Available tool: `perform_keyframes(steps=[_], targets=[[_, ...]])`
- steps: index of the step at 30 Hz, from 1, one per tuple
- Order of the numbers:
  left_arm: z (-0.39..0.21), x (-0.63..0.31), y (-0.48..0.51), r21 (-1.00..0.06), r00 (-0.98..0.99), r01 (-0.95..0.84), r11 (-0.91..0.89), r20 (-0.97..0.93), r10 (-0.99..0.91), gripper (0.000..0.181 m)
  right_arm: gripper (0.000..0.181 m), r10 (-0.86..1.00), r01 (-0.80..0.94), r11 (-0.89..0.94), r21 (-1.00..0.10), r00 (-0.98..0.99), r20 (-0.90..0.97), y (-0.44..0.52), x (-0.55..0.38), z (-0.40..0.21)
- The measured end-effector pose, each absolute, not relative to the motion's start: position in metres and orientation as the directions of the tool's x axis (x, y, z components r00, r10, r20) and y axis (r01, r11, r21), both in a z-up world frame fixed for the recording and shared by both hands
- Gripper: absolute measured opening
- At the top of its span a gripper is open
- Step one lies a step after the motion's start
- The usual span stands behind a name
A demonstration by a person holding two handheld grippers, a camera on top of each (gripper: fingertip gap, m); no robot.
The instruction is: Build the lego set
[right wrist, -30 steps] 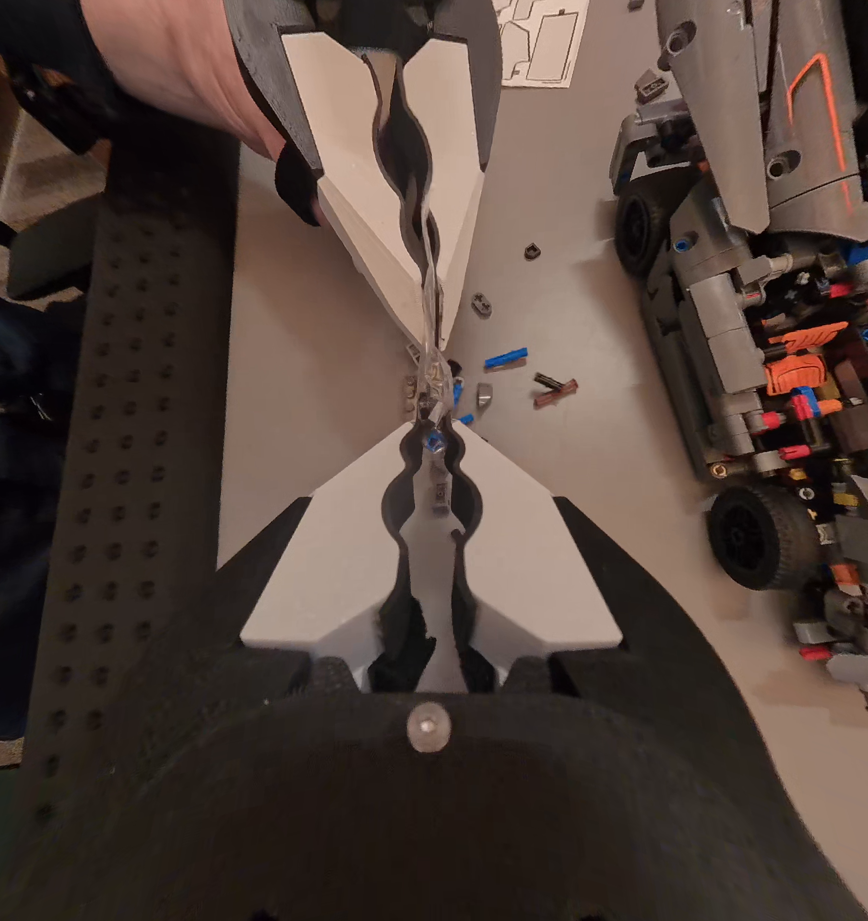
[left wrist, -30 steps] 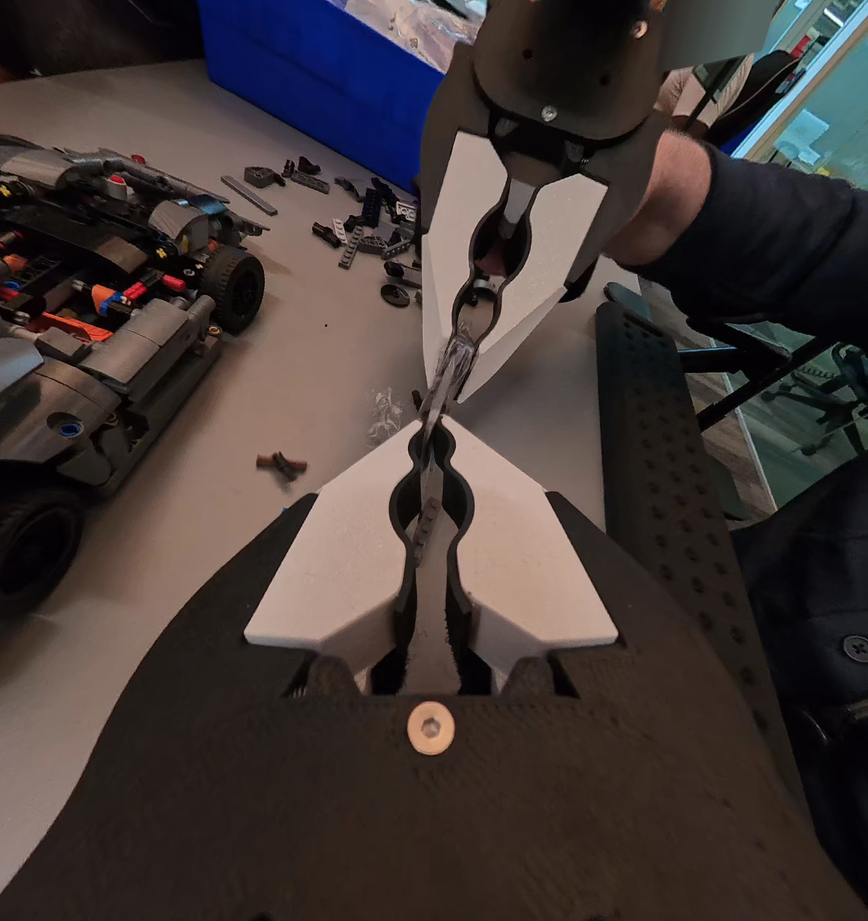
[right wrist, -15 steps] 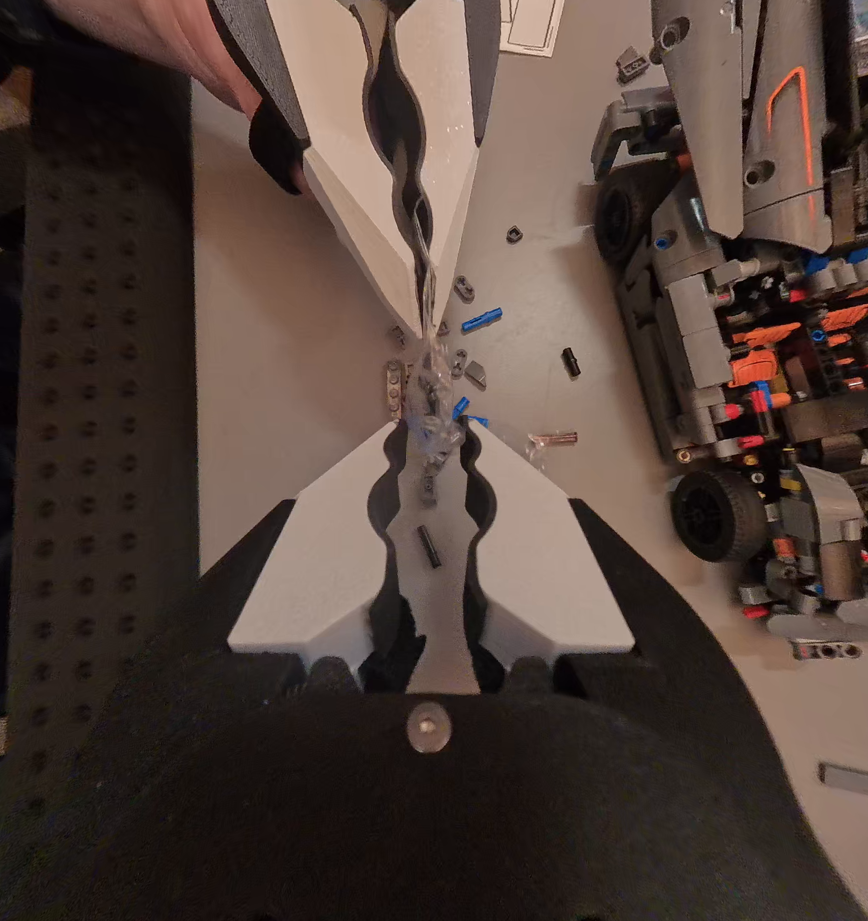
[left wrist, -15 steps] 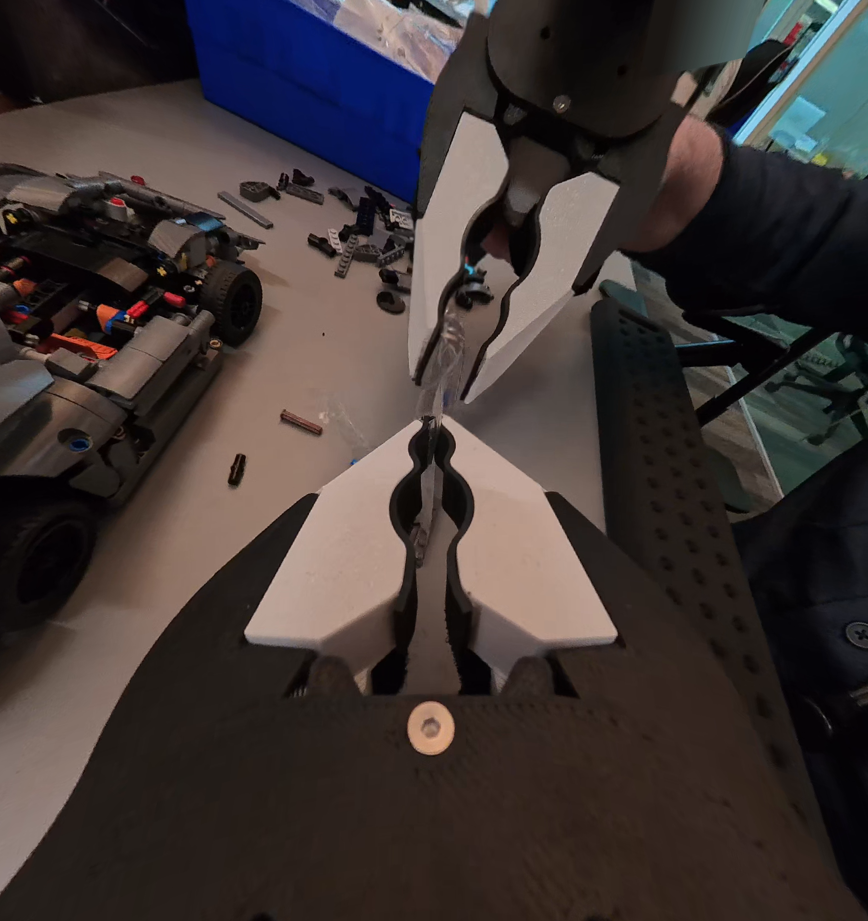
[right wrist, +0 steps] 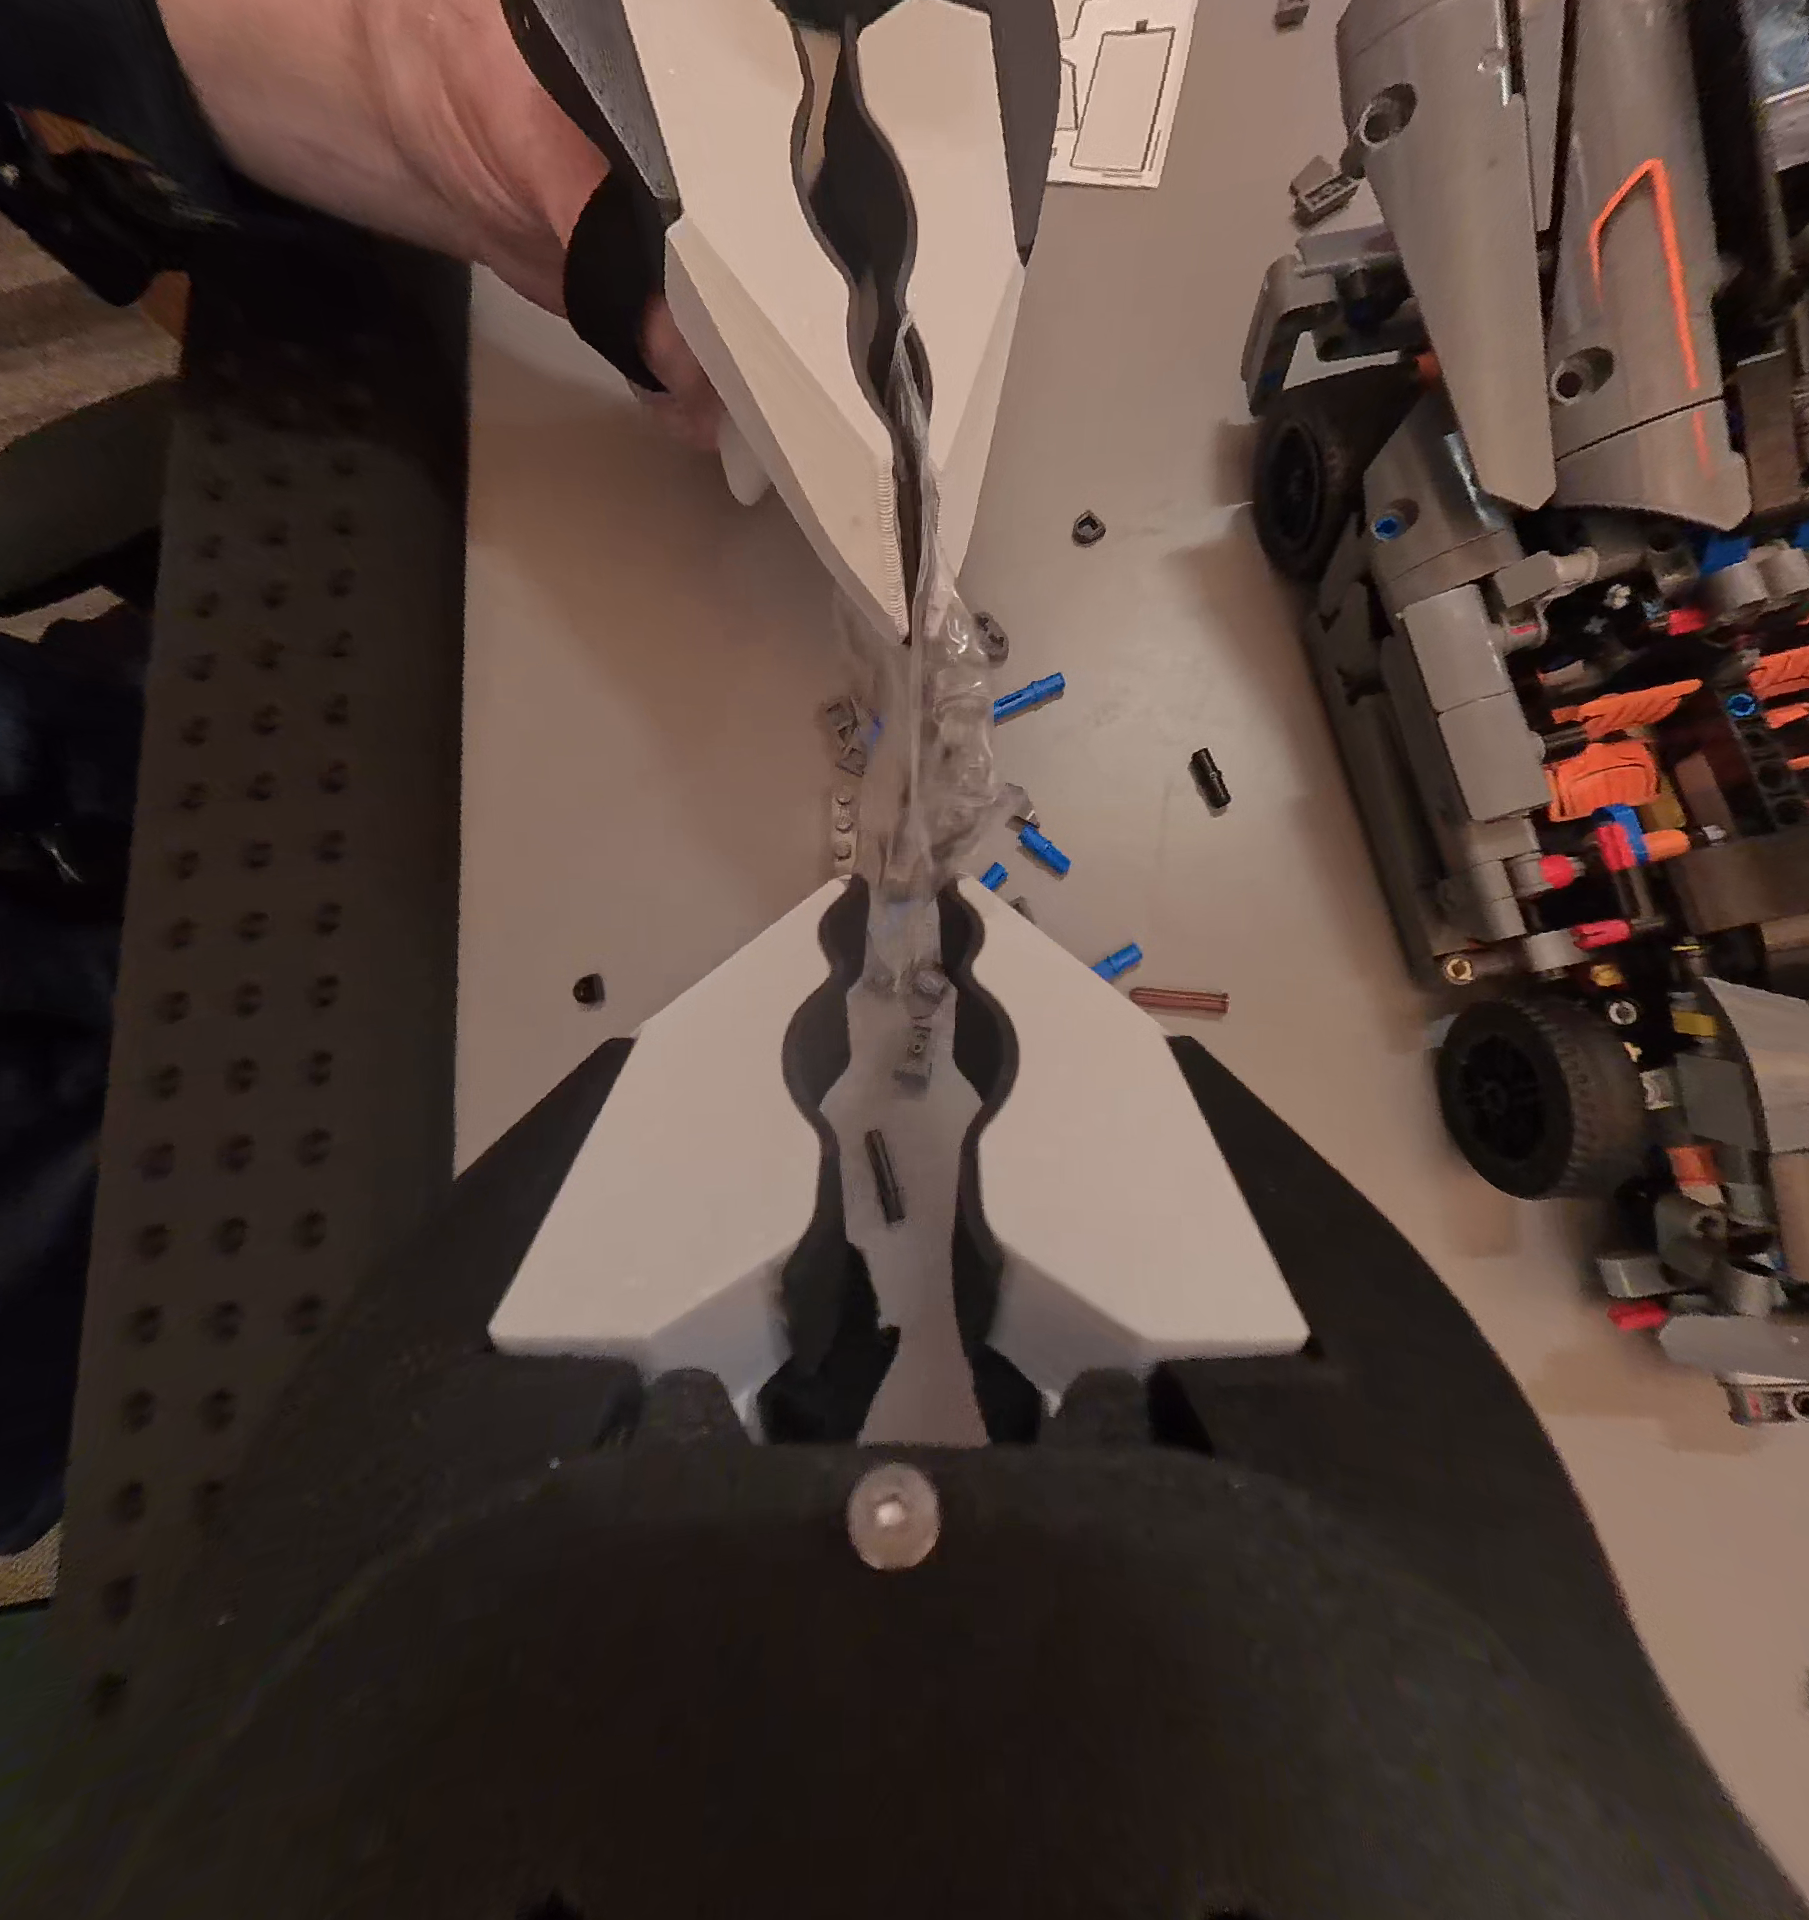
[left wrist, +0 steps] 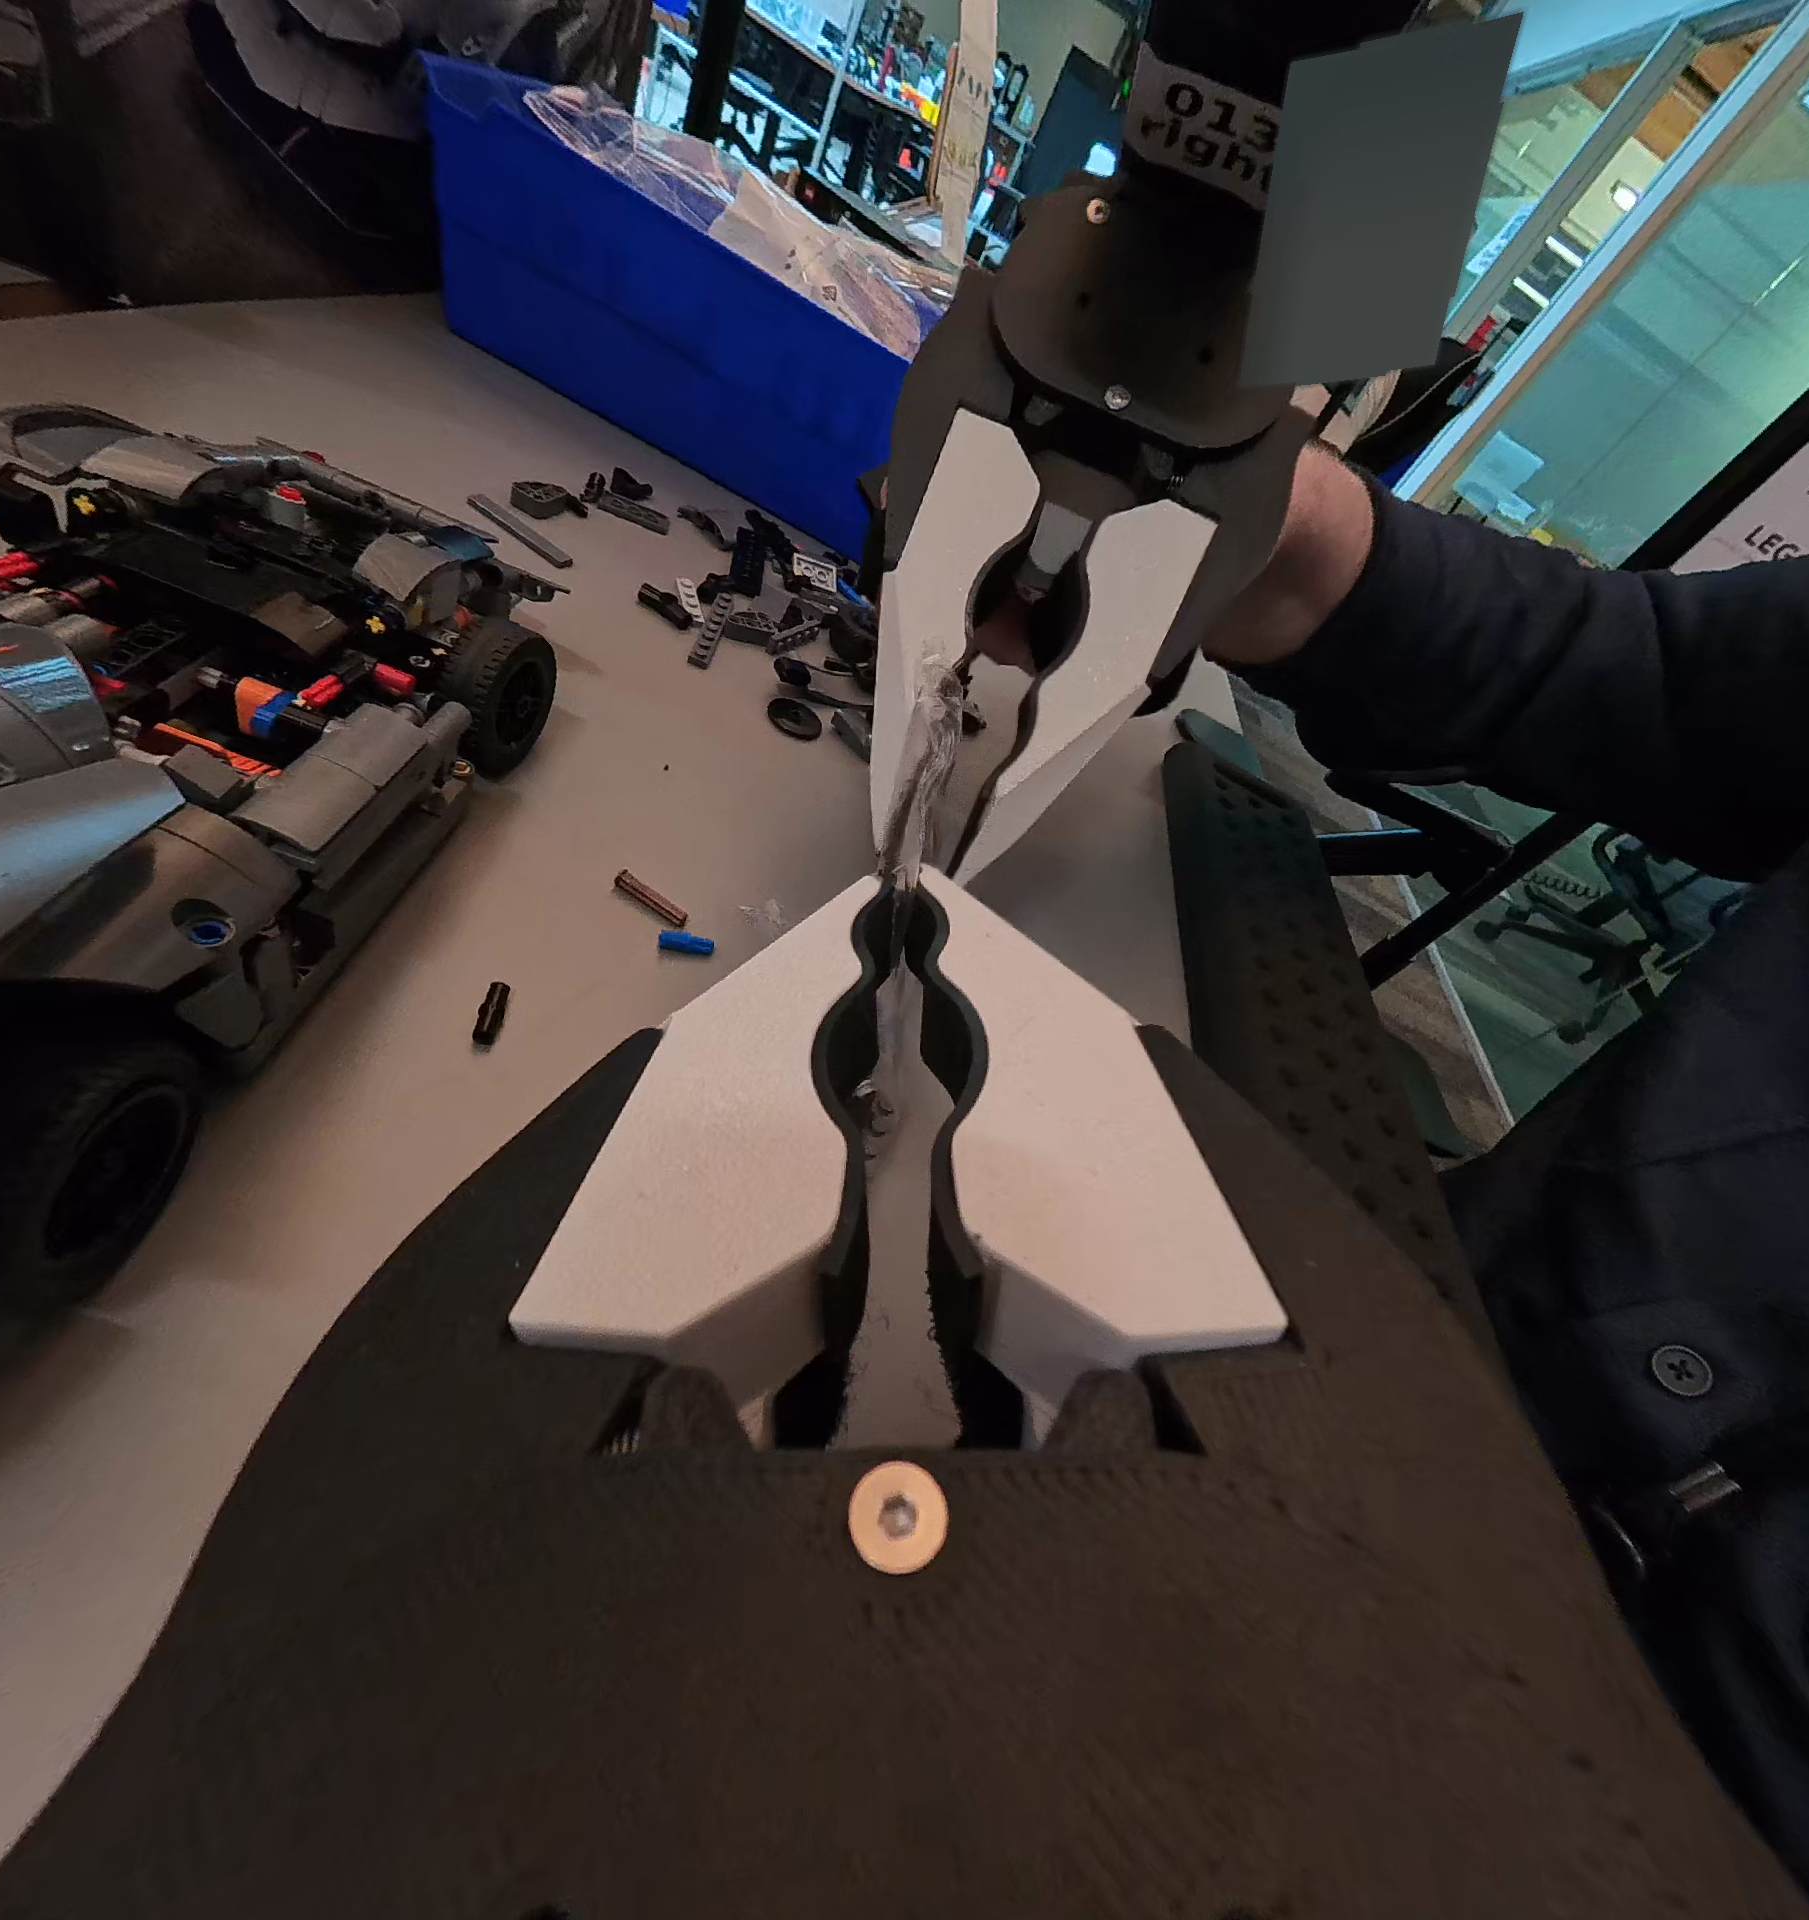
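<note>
Now that the right tongs have spread apart, letting go of the clear parts bag, only the left tongs stay clamped on it, and pins like the blue pin have spilled onto the surface, ready for the half-built car.

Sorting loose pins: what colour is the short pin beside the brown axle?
Blue pin, clearest in the left wrist view.

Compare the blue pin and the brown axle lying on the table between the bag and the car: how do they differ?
In the left wrist view, the blue pin is short, bright blue and lies nearer the left gripper. The brown axle is longer, thinner, dark reddish-brown and lies just beyond it, at a different angle. Both lie loose and flat on the grey table, touching nothing.
</note>
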State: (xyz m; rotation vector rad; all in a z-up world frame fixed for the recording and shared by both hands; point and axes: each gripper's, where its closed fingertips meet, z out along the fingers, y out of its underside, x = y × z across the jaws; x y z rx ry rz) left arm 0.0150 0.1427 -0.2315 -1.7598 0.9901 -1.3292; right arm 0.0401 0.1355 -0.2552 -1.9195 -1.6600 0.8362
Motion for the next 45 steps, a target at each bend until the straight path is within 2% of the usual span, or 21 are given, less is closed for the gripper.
perform_keyframes(steps=[4,5,8,9,11,12,13,14,18,21,27,32,37,41,45], targets=[[-0.229,0.012,0.146,-0.876,0.18,-0.133,-0.463,0.438,-0.881,0.0,0.007,0.987,0.676,-0.161,-0.719,0.088,-0.138,0.139,0.04,-0.248],[-0.228,0.011,0.147,-0.877,0.184,-0.125,-0.464,0.439,-0.88,0.0,0.0,0.987,0.665,-0.161,-0.729,0.091,-0.134,0.14,0.04,-0.244],[-0.222,0.01,0.149,-0.876,0.174,-0.095,-0.473,0.453,-0.874,0.0,0.0,0.981,0.621,-0.193,-0.76,0.11,-0.159,0.144,0.04,-0.232],[-0.221,0.009,0.149,-0.875,0.174,-0.09,-0.475,0.456,-0.873,0.0,0.005,0.976,0.601,-0.218,-0.769,0.122,-0.181,0.146,0.039,-0.228],[-0.22,0.011,0.147,-0.881,0.17,-0.1,-0.463,0.444,-0.88,0.0,0.033,0.97,0.56,-0.241,-0.793,0.125,-0.206,0.148,0.037,-0.219],[-0.22,0.013,0.145,-0.885,0.169,-0.106,-0.454,0.434,-0.885,0.0,0.027,0.975,0.54,-0.22,-0.813,0.106,-0.193,0.146,0.036,-0.213],[-0.219,0.015,0.142,-0.887,0.16,-0.114,-0.447,0.428,-0.89,0.0,0.006,0.981,0.527,-0.194,-0.827,0.092,-0.172,0.144,0.034,-0.209],[-0.218,0.018,0.139,-0.89,0.147,-0.118,-0.44,0.423,-0.894,0.0,0.0,0.983,0.53,-0.18,-0.828,0.084,-0.16,0.143,0.034,-0.207],[-0.215,0.023,0.132,-0.896,0.121,-0.138,-0.421,0.407,-0.905,0.004,0.0,0.989,0.513,-0.148,-0.845,0.07,-0.13,0.141,0.039,-0.192],[-0.21,0.022,0.132,-0.895,0.112,-0.125,-0.427,0.415,-0.903,0.018,0.0,0.991,0.48,-0.117,-0.869,0.111,-0.072,0.152,0.051,-0.172],[-0.201,0.016,0.138,-0.899,0.121,-0.095,-0.427,0.415,-0.902,0.016,0.0,0.975,0.428,-0.096,-0.899,0.224,0.003,0.174,0.089,-0.131],[-0.205,0.015,0.14,-0.9,0.148,-0.112,-0.422,0.405,-0.902,0.024,0.0,0.939,0.403,-0.104,-0.909,0.34,0.044,0.2,0.124,-0.115],[-0.207,0.014,0.142,-0.904,0.176,-0.138,-0.405,0.38,-0.908,0.026,0.0,0.814,0.319,-0.099,-0.943,0.57,0.108,0.242,0.193,-0.084],[-0.209,0.014,0.142,-0.902,0.181,-0.151,-0.405,0.378,-0.908,0.025,0.0,0.605,0.3,-0.108,-0.948,0.776,0.177,0.277,0.276,-0.071],[-0.212,0.015,0.141,-0.896,0.177,-0.16,-0.415,0.387,-0.905,0.023,0.0,0.418,0.259,-0.181,-0.949,0.894,0.164,0.302,0.354,-0.081]])
